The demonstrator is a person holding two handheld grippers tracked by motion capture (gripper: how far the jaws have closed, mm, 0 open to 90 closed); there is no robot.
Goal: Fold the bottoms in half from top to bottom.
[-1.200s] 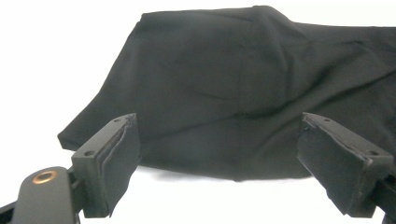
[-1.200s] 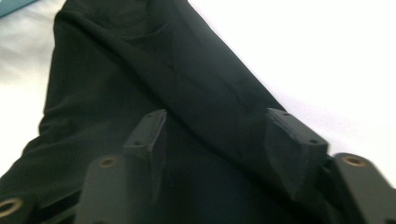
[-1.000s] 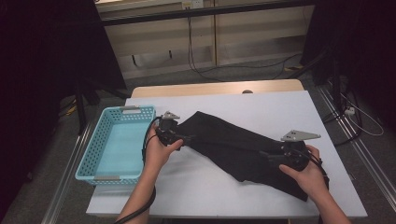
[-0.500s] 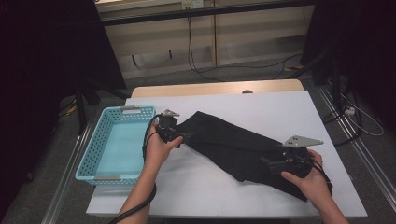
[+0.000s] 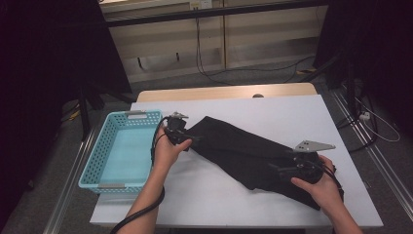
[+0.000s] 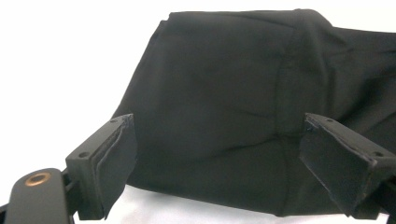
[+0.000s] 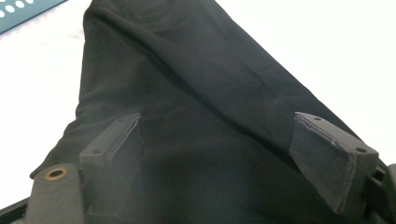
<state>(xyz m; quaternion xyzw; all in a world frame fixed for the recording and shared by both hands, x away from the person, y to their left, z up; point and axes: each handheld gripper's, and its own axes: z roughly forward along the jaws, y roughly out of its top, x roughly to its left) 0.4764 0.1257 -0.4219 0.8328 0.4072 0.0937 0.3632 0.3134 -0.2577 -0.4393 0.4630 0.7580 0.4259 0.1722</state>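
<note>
The right gripper [image 5: 281, 169] has just been opened wide over the black garment [image 5: 243, 148]; nothing is gripped; the left gripper [image 5: 187, 138] is likewise spread; a release is judged complete.

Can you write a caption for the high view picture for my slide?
Two hand-held grippers, left and right, open at opposite ends of a black cloth beside a blue basket.

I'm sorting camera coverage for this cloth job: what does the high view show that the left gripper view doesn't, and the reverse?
High view alone: the blue basket at the table's left, both hands, and the right gripper over the cloth's near end. Left gripper view alone: a close look at its own fingers standing open, a seam between them. Both share the black cloth on the white table.
</note>
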